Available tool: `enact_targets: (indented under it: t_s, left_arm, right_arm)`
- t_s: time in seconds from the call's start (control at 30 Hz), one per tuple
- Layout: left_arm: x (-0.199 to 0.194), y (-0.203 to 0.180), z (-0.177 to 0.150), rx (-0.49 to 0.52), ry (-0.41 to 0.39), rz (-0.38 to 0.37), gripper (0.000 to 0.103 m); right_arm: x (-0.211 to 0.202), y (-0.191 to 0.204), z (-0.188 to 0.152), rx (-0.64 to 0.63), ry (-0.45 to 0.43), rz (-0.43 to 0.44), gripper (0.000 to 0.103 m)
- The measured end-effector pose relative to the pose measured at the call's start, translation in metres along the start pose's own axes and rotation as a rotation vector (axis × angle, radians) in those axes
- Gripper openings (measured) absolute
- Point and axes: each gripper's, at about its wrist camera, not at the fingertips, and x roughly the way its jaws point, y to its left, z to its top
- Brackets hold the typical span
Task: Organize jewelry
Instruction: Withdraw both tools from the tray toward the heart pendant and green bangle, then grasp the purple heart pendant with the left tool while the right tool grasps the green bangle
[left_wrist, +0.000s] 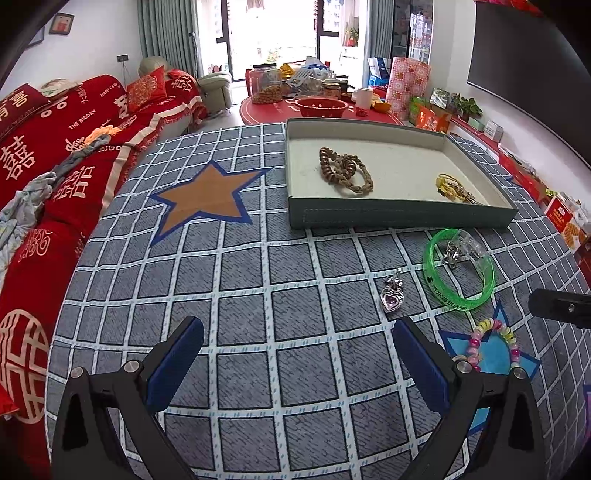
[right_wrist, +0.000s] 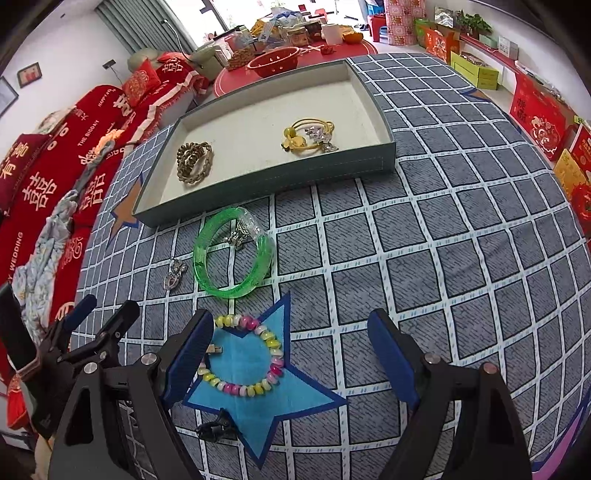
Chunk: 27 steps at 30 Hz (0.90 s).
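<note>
Both grippers, left gripper (left_wrist: 297, 354) and right gripper (right_wrist: 290, 350), are wide open and hold nothing. The bead bracelet (right_wrist: 247, 356) lies on the tabletop (right_wrist: 443, 258), near the green bangle (right_wrist: 231, 258) and tray (right_wrist: 258, 177).

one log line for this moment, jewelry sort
tray: brown bead bracelet, yellow bracelet | on cloth: green bangle, heart pendant, colorful bead bracelet | both jaws: open, empty

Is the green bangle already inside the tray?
No. The green bangle lies on the checked tablecloth just in front of the tray, outside its near wall.
</note>
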Motion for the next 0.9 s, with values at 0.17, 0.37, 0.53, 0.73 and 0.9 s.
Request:
enact_targets:
  t_s: [0.17,0.37,0.53,0.73,0.9]
  left_arm:
    - [0.007,-0.007,0.003,0.006,0.017,-0.018,0.103]
    - [0.019,-0.011,0.008,0.019,0.035,0.0,0.103]
    - [0.026,-0.014,0.012,0.041,0.042,0.008,0.103]
    - [0.035,-0.02,0.016,0.068,0.051,0.007,0.103]
    - [0.04,-0.027,0.019,0.085,0.054,0.013,0.103]
  right_arm:
    - [0.006,0.001,0.005,0.009,0.008,-0.013,0.088]
    - [0.015,0.006,0.016,0.017,0.011,-0.027,0.088]
    - [0.029,0.014,0.026,-0.009,0.025,-0.056,0.088]
    - [0.04,0.02,0.031,-0.048,0.03,-0.095,0.073]
    - [0.044,0.027,0.032,-0.107,0.028,-0.127,0.066]
